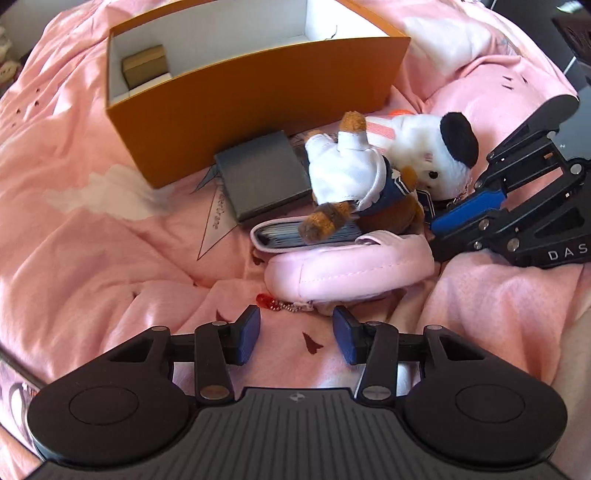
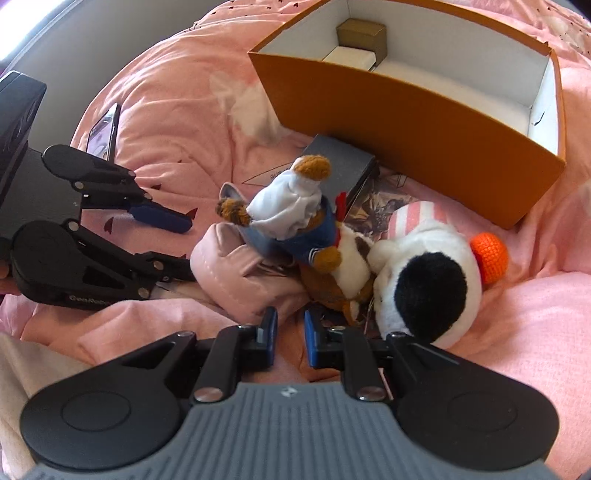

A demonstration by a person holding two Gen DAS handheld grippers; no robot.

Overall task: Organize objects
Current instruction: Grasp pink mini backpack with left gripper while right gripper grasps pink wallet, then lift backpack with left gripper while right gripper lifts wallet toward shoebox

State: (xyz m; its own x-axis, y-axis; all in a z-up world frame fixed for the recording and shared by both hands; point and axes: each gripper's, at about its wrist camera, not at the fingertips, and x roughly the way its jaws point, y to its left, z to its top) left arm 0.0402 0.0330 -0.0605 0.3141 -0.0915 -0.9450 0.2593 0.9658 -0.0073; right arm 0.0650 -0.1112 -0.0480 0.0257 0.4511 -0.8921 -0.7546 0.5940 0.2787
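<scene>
Soft pink cloth bedding (image 1: 92, 229), matt orange cardboard box (image 1: 258, 107) with white paper lining, matt grey case (image 1: 264, 177), smooth stitched pink leatherette pouch (image 1: 347, 269), fuzzy plush panda (image 1: 436, 155), orange crochet ball (image 2: 489, 253), matt black plastic grippers

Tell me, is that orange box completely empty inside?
No: the orange box already holds a small brown box and a white block at one end.
</scene>
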